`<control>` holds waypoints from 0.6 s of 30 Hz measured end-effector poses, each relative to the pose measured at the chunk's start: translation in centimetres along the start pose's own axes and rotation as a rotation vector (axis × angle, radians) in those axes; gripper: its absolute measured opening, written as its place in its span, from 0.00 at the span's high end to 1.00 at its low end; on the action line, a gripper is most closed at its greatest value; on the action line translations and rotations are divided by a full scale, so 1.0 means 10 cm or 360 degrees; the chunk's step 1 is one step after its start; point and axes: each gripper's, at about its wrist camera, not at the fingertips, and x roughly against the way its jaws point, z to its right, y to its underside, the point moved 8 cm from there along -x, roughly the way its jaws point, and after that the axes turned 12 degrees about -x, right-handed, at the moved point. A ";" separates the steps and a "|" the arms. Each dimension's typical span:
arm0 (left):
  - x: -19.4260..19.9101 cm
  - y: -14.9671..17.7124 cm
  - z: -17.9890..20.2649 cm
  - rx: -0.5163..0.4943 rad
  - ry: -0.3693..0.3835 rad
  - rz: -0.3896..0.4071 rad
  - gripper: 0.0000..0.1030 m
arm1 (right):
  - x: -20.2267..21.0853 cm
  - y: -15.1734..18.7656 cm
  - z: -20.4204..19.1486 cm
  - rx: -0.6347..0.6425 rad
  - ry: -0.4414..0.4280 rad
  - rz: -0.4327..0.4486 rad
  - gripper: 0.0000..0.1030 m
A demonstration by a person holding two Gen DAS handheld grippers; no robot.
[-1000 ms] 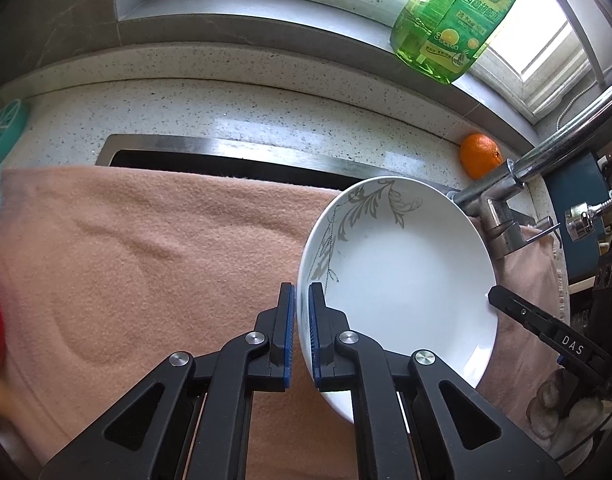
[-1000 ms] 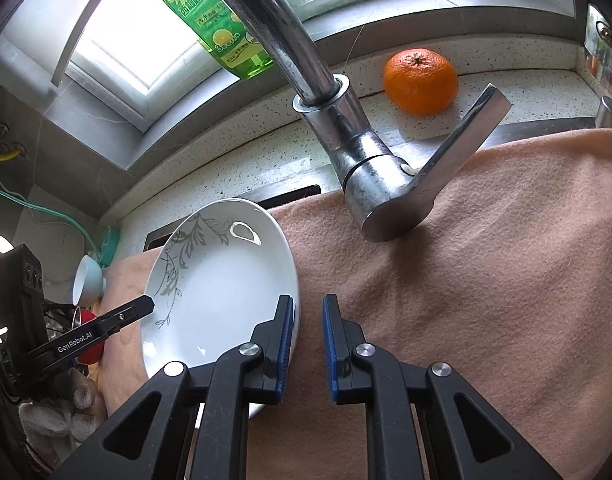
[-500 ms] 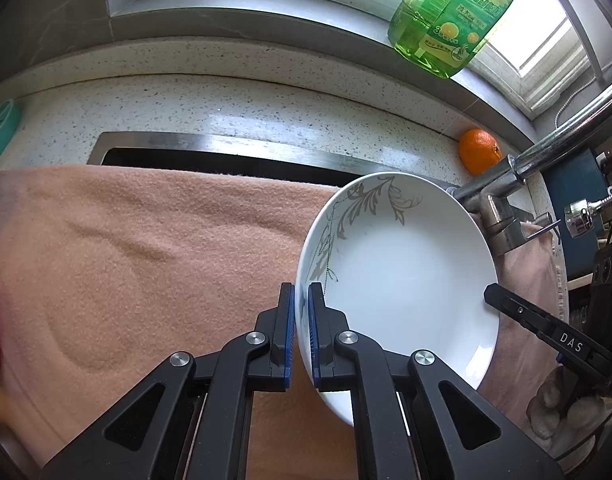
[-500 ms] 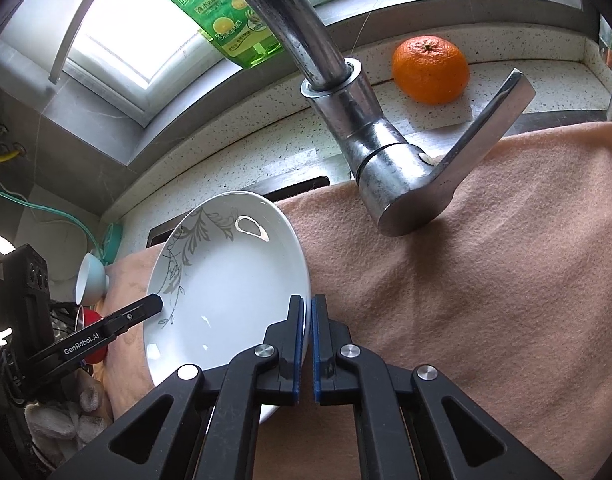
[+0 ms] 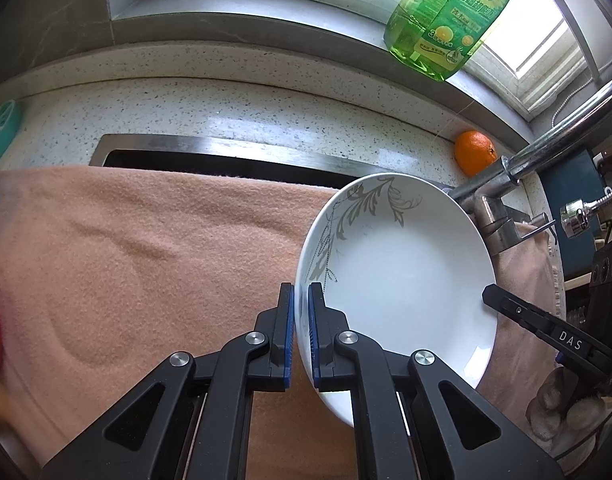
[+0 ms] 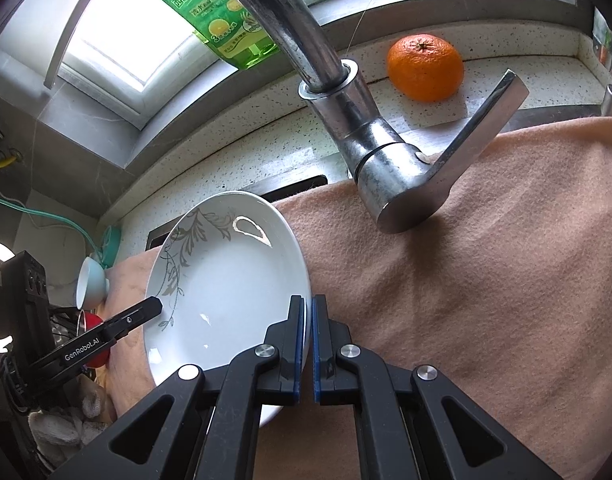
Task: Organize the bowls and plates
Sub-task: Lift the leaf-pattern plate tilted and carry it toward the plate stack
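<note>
plate: glossy white, round, leaf print | left gripper, right gripper: pinching opposite rims | towel: fuzzy, bare leftward

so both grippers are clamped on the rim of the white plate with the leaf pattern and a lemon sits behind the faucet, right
Not quite: the fruit behind the chrome faucet is an orange, as the right wrist view shows. Both the left gripper and right gripper do clamp the white leaf-patterned plate.

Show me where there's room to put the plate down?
The big bare stretch of peach towel, between the sink slot and the left claw, is free. More bare towel lies right of the right claw, under the tap. It's crowded near the cups and by the orange.
</note>
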 end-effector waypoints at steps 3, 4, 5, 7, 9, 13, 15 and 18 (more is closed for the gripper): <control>0.04 0.00 0.02 -0.0009 0.0002 0.0012 0.95 | 0.03 0.00 0.00 -0.0004 -0.0001 0.0007 0.96; 0.06 0.00 0.03 -0.0015 0.0003 0.0015 0.95 | 0.05 0.00 0.01 -0.0003 -0.0002 0.0010 0.96; 0.07 0.00 0.04 -0.0016 0.0005 0.0016 0.95 | 0.07 0.01 0.01 -0.0004 -0.0002 0.0014 0.96; 0.11 0.02 0.05 -0.0020 0.0009 0.0021 0.95 | 0.10 0.01 0.00 -0.0002 -0.0002 0.0024 0.96; 0.14 0.03 0.06 -0.0021 0.0015 0.0027 0.95 | 0.14 0.01 0.00 -0.0002 -0.0002 0.0032 0.96; 0.21 0.05 0.09 -0.0020 0.0022 0.0041 0.95 | 0.22 0.03 -0.01 0.0003 -0.0008 0.0041 0.96; 0.26 0.05 0.10 -0.0015 0.0023 0.0050 0.95 | 0.26 0.04 -0.02 0.0009 -0.0012 0.0047 0.96; 0.32 0.08 0.12 -0.0018 0.0025 0.0066 0.95 | 0.31 0.05 -0.06 0.0020 -0.0015 0.0057 0.96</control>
